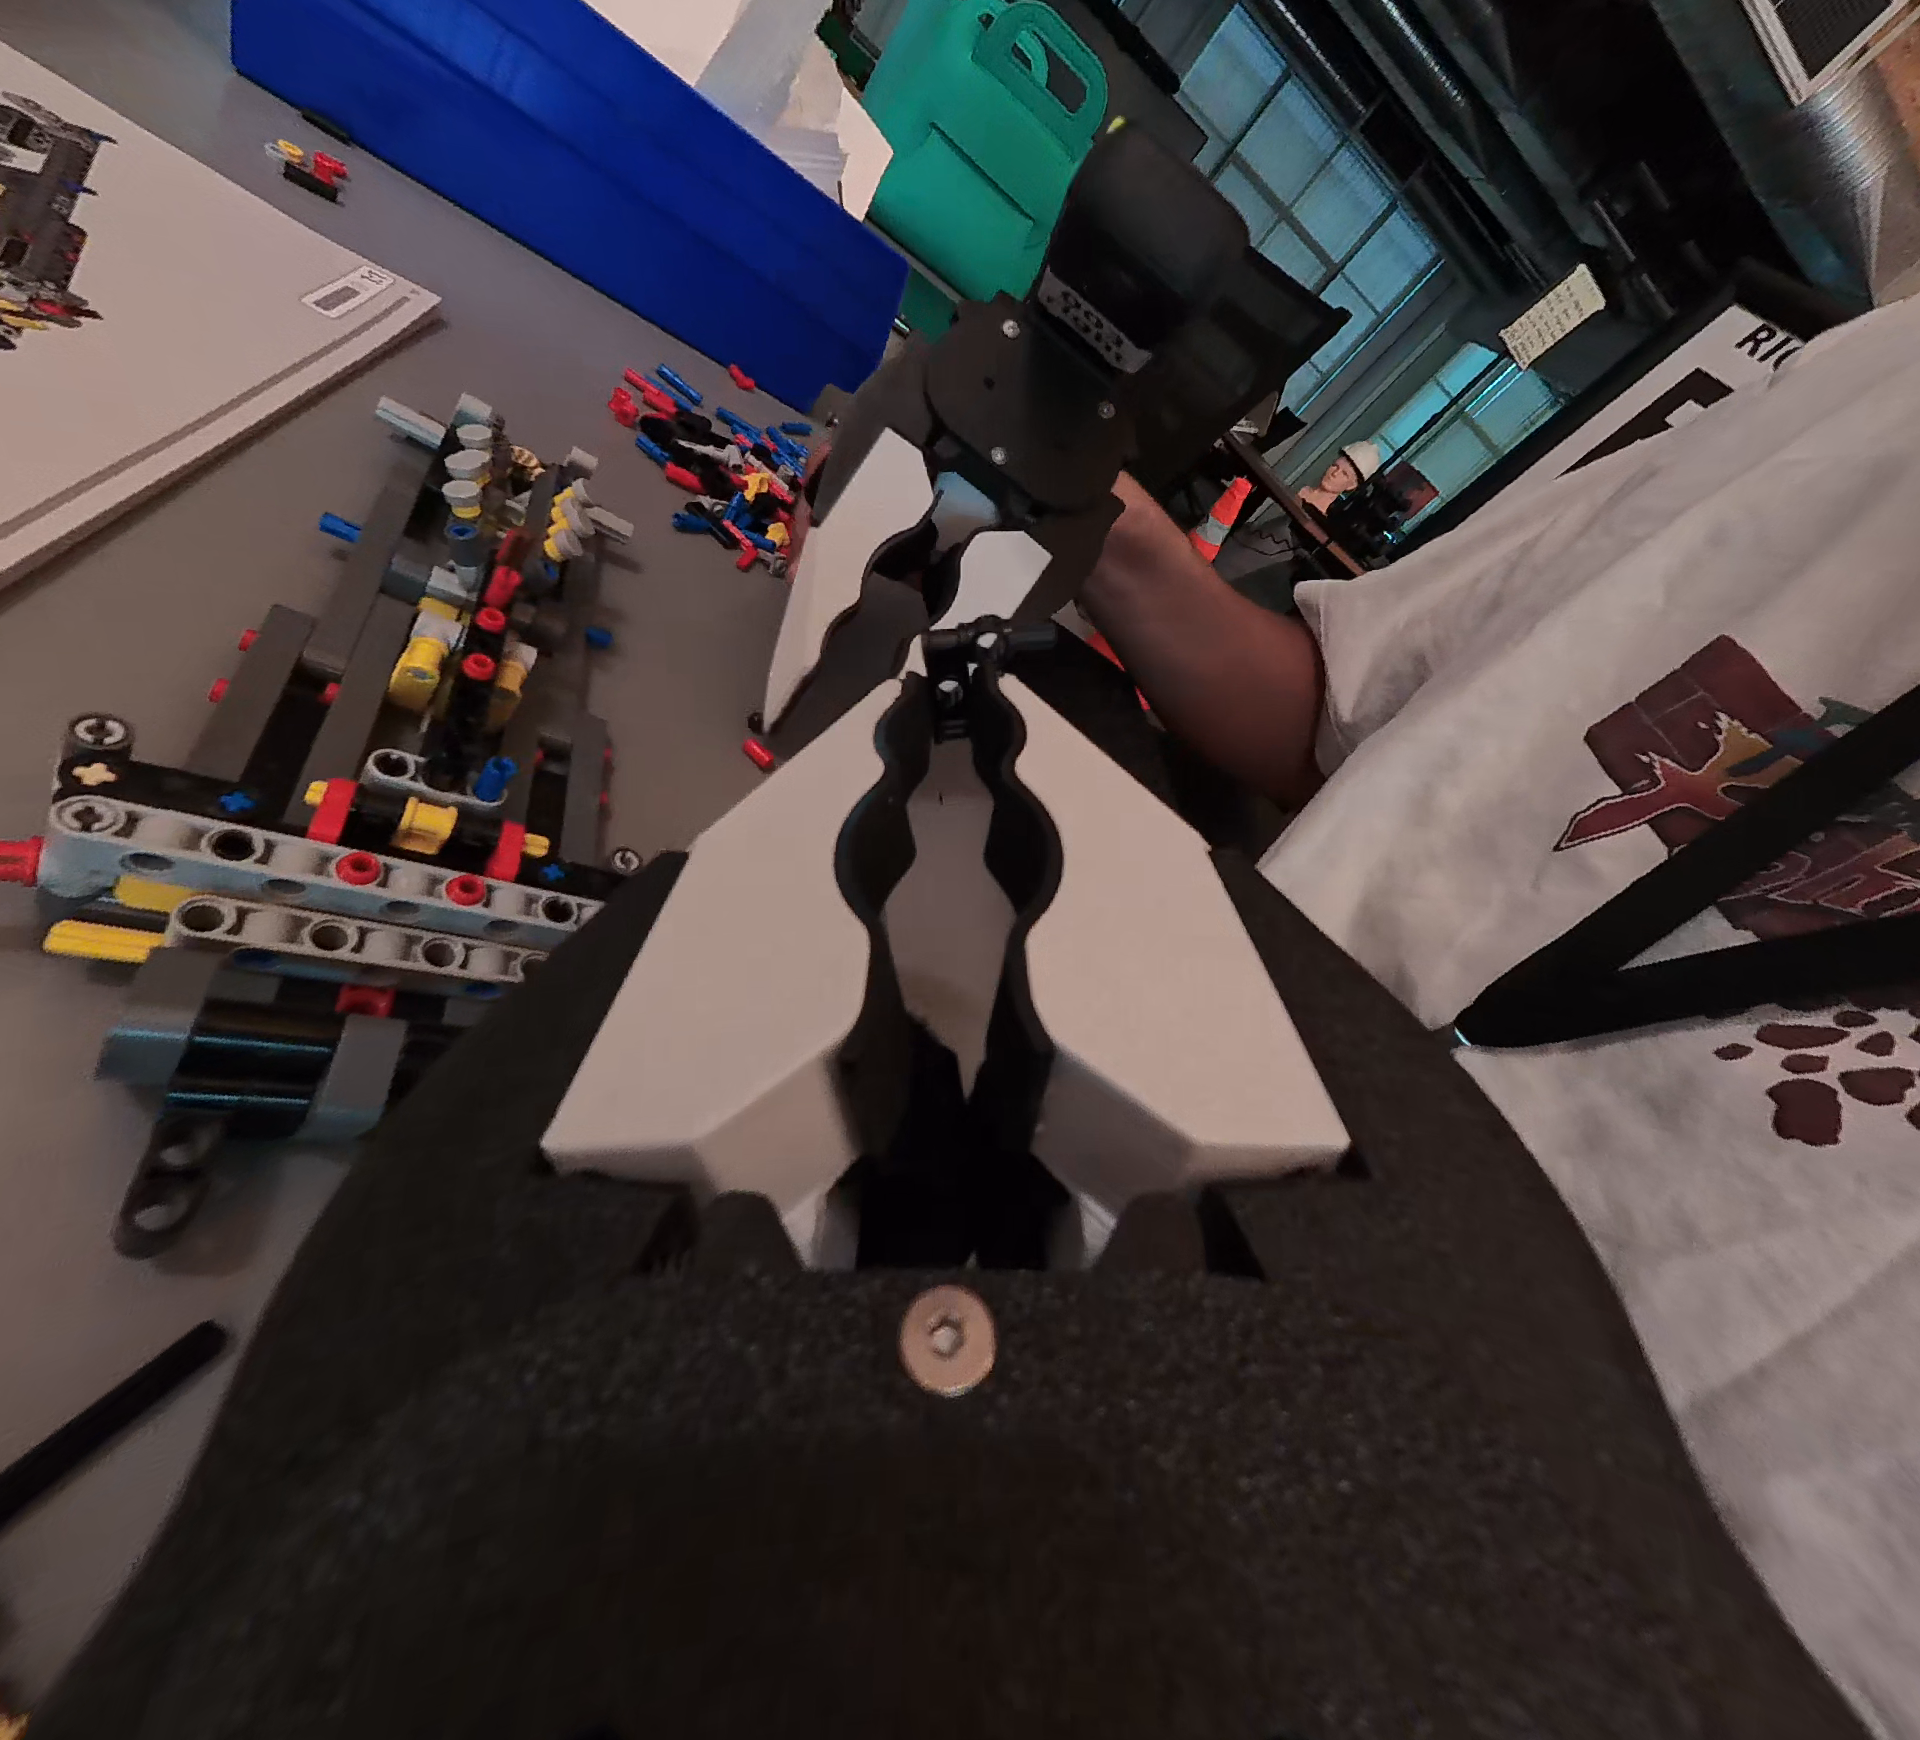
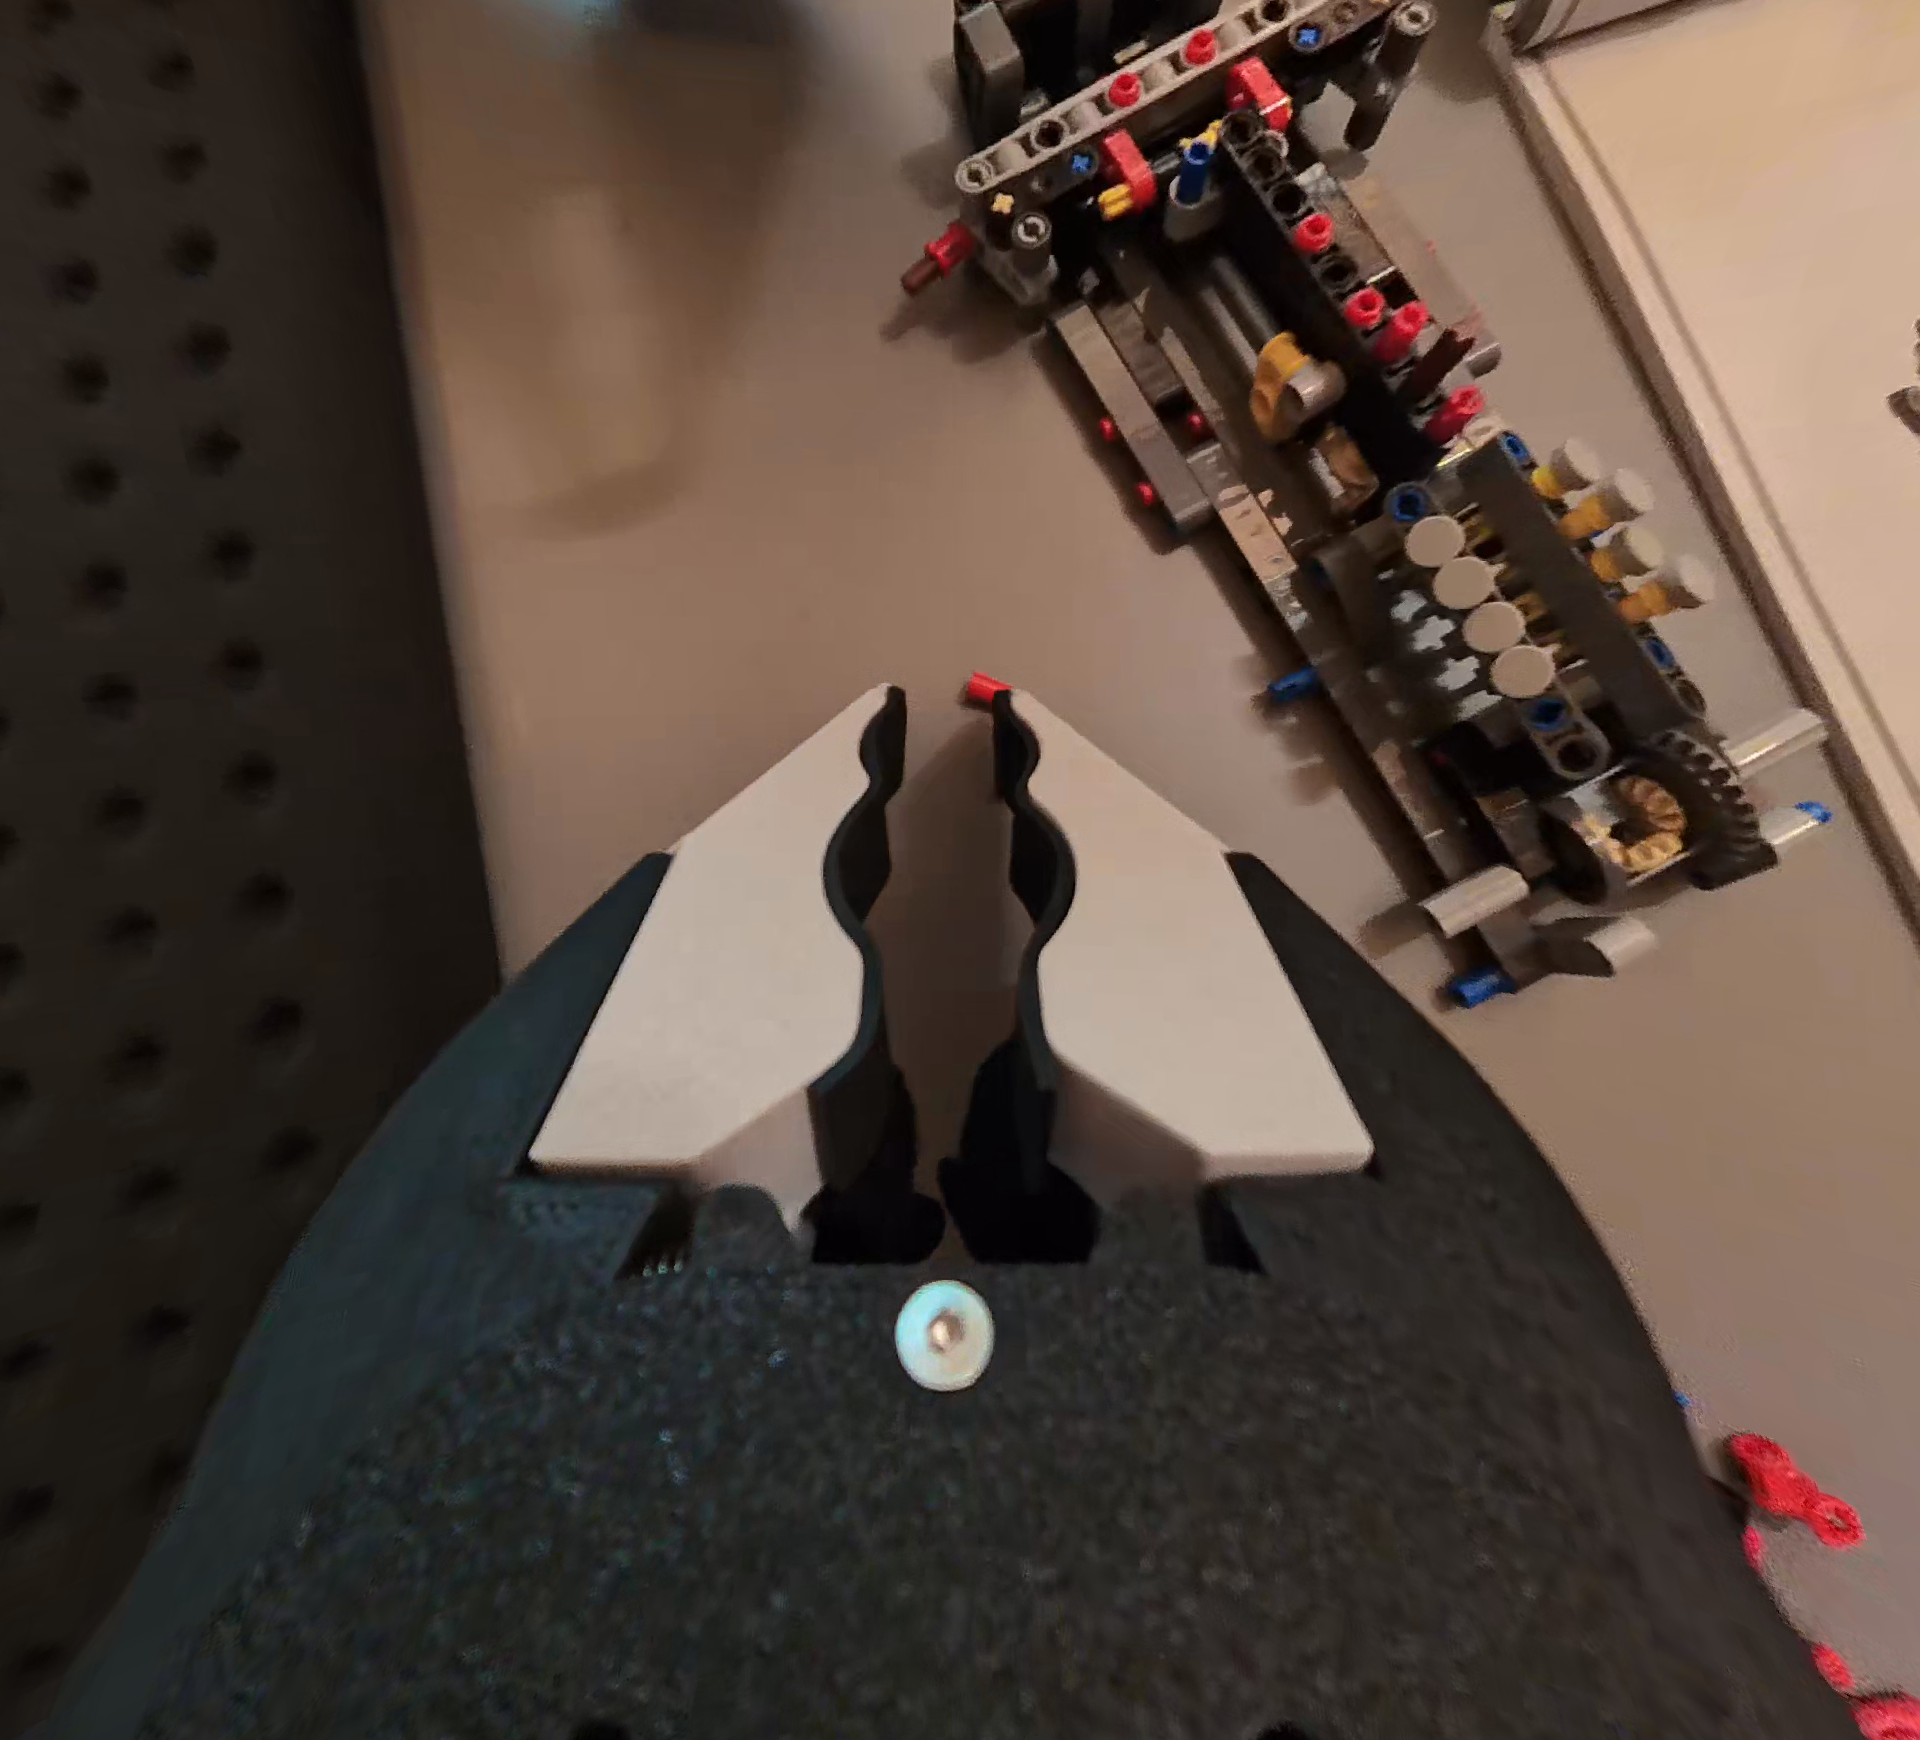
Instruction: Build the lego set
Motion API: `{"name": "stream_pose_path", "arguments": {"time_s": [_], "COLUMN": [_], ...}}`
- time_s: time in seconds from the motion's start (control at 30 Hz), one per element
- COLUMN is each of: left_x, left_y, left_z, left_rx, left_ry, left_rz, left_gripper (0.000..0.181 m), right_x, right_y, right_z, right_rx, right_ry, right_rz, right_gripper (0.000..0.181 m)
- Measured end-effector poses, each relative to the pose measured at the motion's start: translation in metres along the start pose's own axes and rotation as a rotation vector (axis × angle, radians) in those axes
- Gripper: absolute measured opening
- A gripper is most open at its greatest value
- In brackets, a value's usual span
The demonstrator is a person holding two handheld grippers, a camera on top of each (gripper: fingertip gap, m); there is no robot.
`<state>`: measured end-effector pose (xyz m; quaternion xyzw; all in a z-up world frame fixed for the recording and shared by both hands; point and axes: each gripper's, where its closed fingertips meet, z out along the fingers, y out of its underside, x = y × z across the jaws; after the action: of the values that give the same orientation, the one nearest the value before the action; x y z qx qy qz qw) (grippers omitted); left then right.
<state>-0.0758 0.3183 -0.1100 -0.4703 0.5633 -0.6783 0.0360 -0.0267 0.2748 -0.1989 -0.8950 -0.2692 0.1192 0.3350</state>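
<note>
I hold the left claw (image 1: 961, 703) pinched on a small black T-shaped connector piece (image 1: 982, 651), lifted above the bench (image 1: 644, 693) and to the right of the half-built Technic chassis (image 1: 416, 703). My right claw (image 2: 948, 698) hangs over the bench just left of that chassis (image 2: 1351, 464), its jaws parted narrowly and holding nothing; a small red pin (image 2: 982, 685) lies on the bench right at its tips. I judge the build well under way but far from finished: the chassis already carries grey beams, red and blue pins, yellow connectors and a gear at one end, yet no bodywork or wheels show. A scatter of loose red, blue and black pins (image 1: 717, 464) waits beyond the chassis, and the open instruction book (image 1: 177, 340) lies beside it, so many steps remain.
</note>
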Motion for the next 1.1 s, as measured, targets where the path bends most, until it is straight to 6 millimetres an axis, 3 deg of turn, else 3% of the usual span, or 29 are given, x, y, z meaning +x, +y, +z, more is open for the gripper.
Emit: {"name": "stream_pose_path", "arguments": {"time_s": [0.13,0.5,1.03,1.1], "left_x": [0.002,0.006,-0.003,-0.008], "left_y": [-0.001,0.003,0.010,0.013], "left_z": [0.000,0.002,0.005,0.006], "left_rx": [-0.002,-0.022,-0.064,-0.087], "left_ry": [0.004,0.017,-0.050,-0.094], "left_rz": [0.008,0.011,0.055,0.081], "left_gripper": [0.006,0.006,0.006,0.006], "right_x": [0.004,0.001,0.006,0.003], "right_y": [0.005,-0.006,-0.005,-0.018], "right_z": [0.005,0.015,0.013,0.004], "right_rx": [-0.026,0.045,0.074,0.152], "right_ry": [0.053,0.040,0.142,0.141], "right_rz": [-0.012,0.026,0.006,-0.013], "right_gripper": [0.016,0.011,0.004,0.004]}}
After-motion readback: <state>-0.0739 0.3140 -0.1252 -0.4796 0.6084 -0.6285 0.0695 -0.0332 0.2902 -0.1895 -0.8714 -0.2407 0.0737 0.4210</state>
